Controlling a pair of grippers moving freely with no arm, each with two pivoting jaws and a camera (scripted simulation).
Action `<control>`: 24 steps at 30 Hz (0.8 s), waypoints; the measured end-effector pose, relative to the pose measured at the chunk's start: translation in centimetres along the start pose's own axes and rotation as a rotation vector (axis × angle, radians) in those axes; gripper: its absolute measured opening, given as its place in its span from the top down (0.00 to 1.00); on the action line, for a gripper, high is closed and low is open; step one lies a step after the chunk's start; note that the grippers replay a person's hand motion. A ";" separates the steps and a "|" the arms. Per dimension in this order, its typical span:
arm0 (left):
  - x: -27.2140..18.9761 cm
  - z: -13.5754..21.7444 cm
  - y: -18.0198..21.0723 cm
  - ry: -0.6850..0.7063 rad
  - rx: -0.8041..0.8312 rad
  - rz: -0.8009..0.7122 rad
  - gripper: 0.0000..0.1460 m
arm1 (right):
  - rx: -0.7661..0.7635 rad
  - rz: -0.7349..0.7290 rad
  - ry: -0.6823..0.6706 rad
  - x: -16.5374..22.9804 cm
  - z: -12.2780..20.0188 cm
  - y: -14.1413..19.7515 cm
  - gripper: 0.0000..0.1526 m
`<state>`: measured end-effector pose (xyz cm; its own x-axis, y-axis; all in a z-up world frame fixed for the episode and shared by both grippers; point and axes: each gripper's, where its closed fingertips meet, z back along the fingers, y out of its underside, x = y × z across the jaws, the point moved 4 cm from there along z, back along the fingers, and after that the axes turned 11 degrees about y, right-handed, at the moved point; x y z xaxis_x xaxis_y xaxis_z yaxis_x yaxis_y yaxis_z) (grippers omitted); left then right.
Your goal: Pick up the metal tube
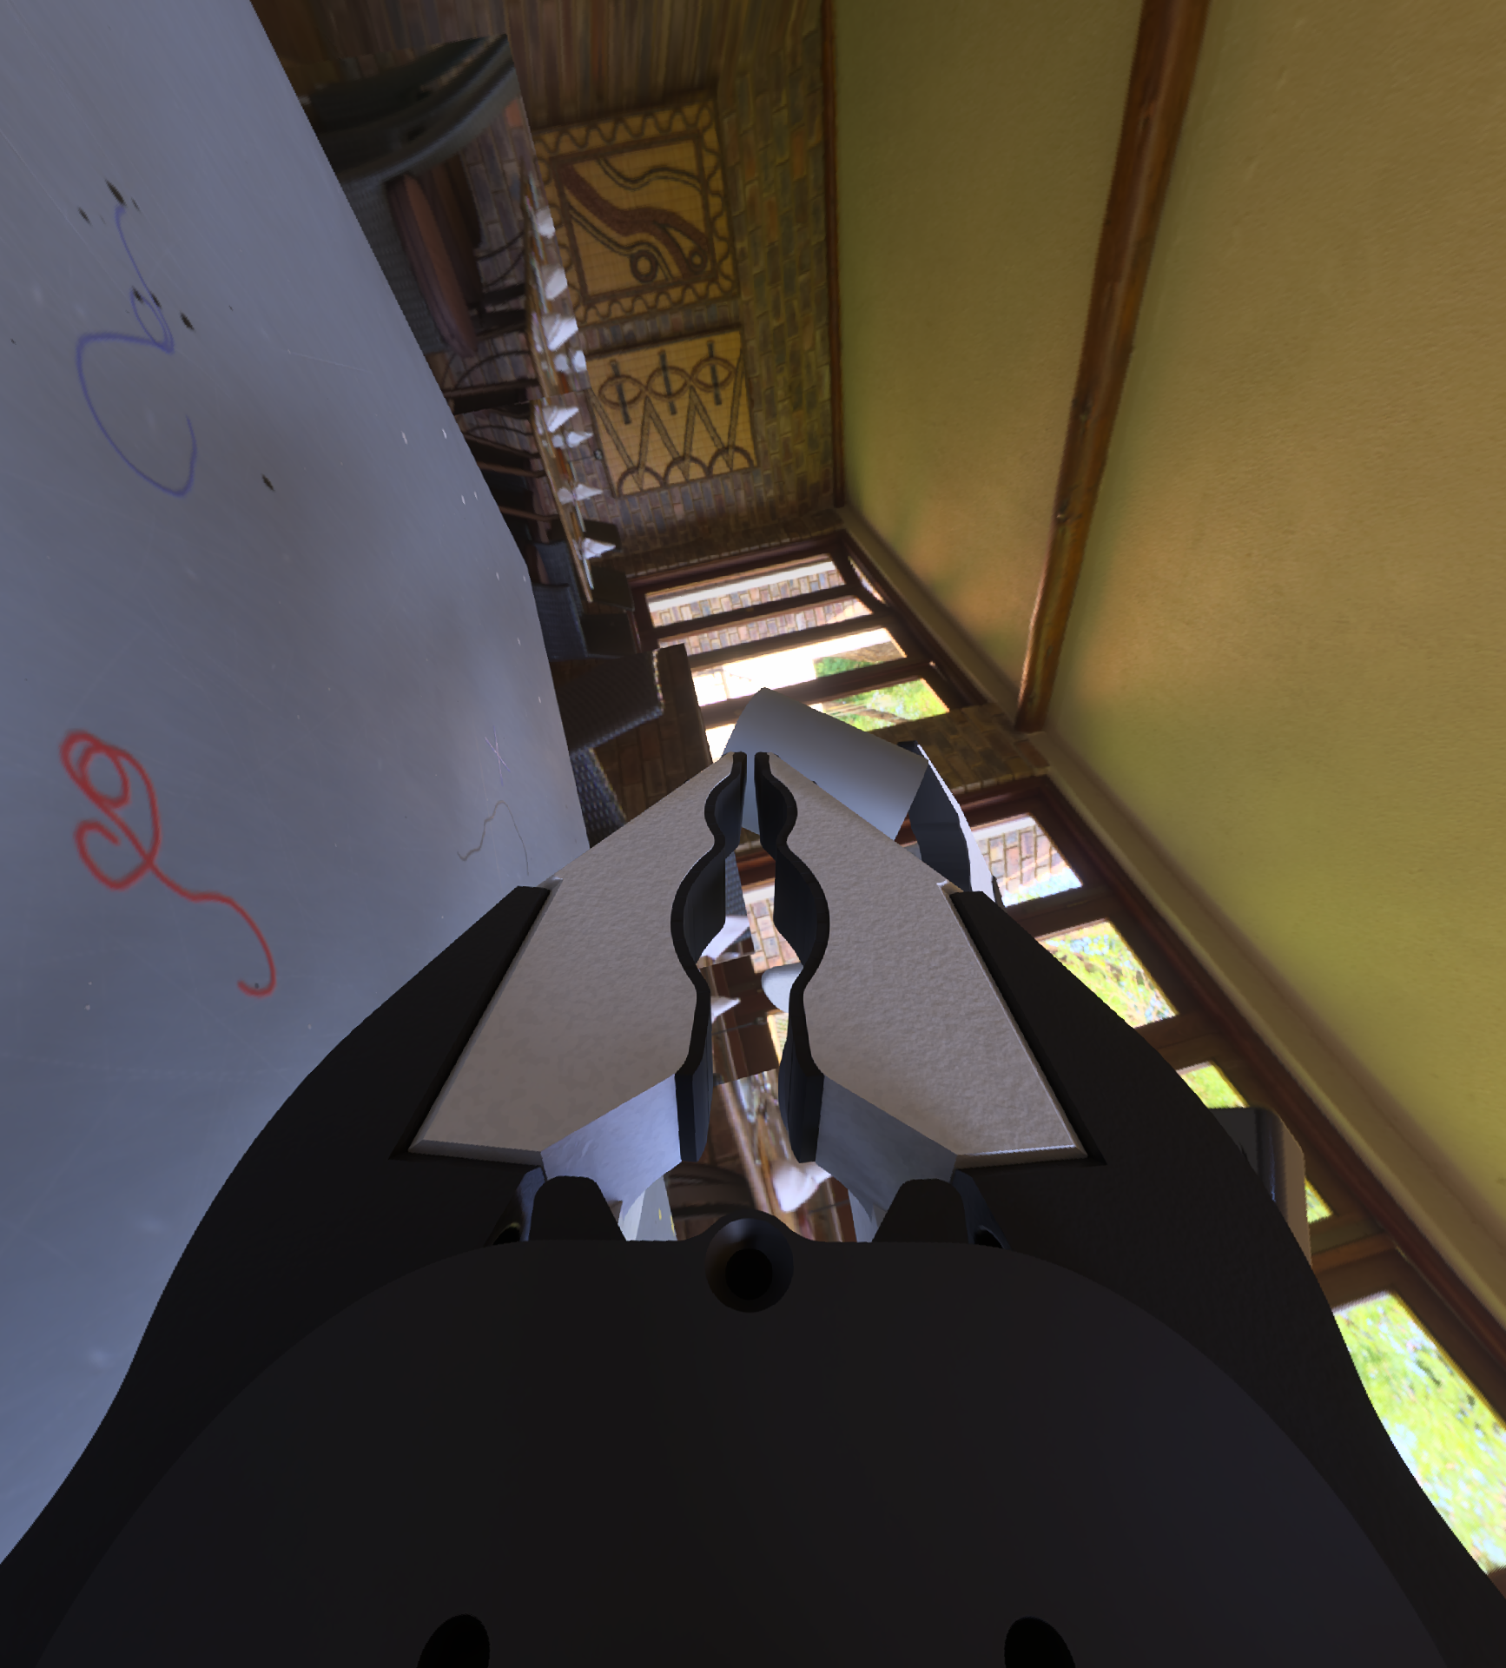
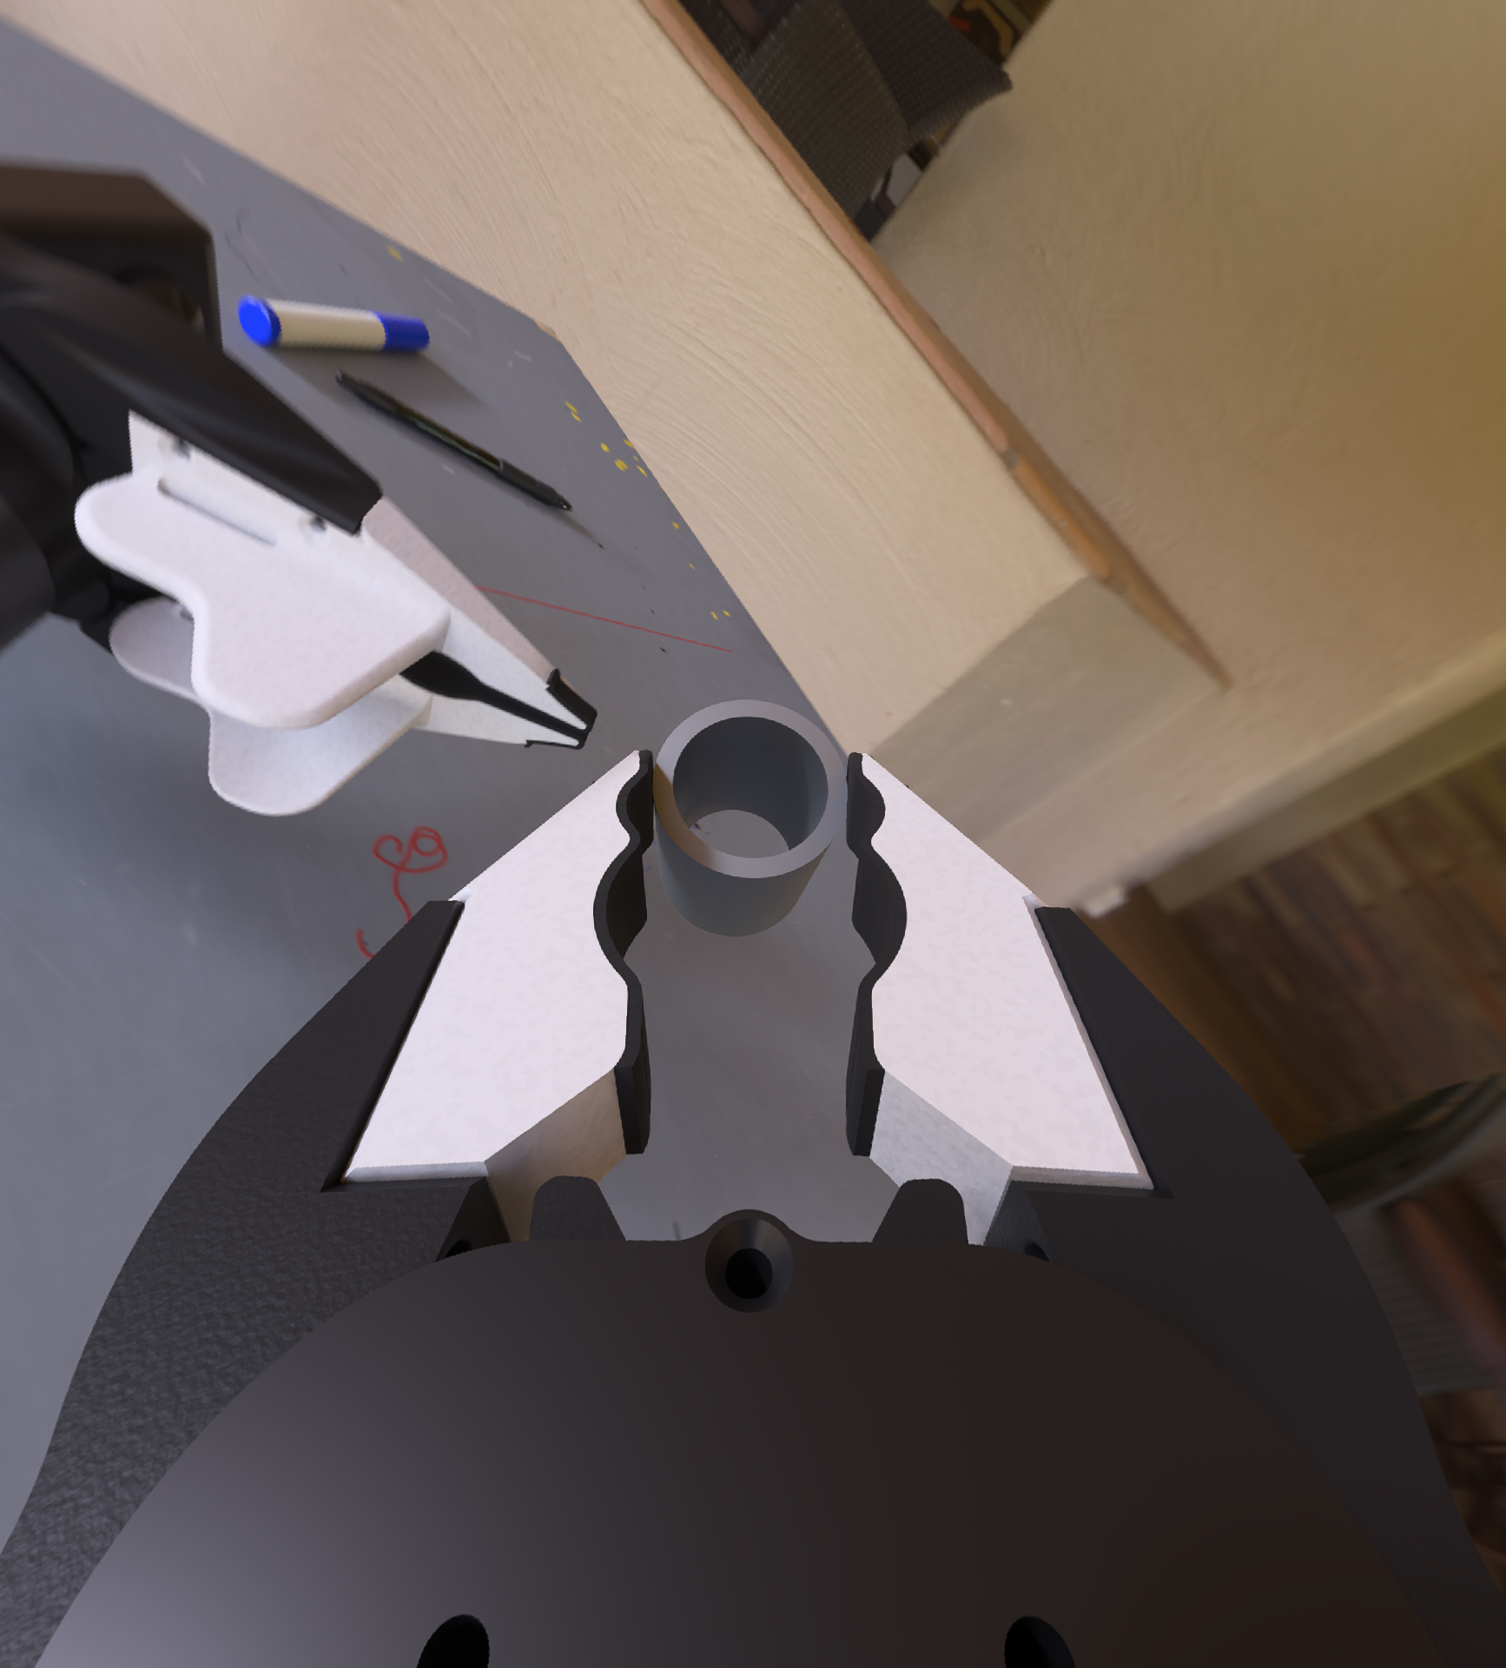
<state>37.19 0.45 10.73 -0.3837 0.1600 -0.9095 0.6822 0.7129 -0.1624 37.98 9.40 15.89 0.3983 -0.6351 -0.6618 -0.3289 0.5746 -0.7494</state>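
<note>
The metal tube [image 2: 745, 889] is a short grey open cylinder. It stands upright on the grey table [image 2: 100, 993], close to the table's edge. My right gripper [image 2: 748, 763] is open with the tube between its fingertips. The left fingertip [image 2: 641, 785] looks to be touching the tube's side, and the right one stands a small gap away. My left gripper [image 1: 751, 758] is shut and empty. It hovers just left of the tube in the right wrist view [image 2: 582, 722]. The tube does not show in the left wrist view.
A white marker with blue ends [image 2: 334, 325] and a thin black pen [image 2: 452, 442] lie farther back on the table. A red scribble [image 2: 411, 853] marks the surface left of the tube. The table edge [image 2: 731, 650] runs just behind the tube.
</note>
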 end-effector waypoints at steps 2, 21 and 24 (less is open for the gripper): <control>0.1 -0.1 0.1 -0.002 0.000 0.005 0.99 | -0.016 0.100 0.037 0.5 0.1 0.0 0.72; 0.0 -0.6 2.0 -0.003 0.086 -0.002 0.99 | -0.058 0.487 -0.017 1.1 -0.5 -0.3 0.72; 0.0 -0.3 1.6 0.023 0.078 0.039 0.99 | -0.059 0.465 -0.067 1.4 -0.4 0.1 0.72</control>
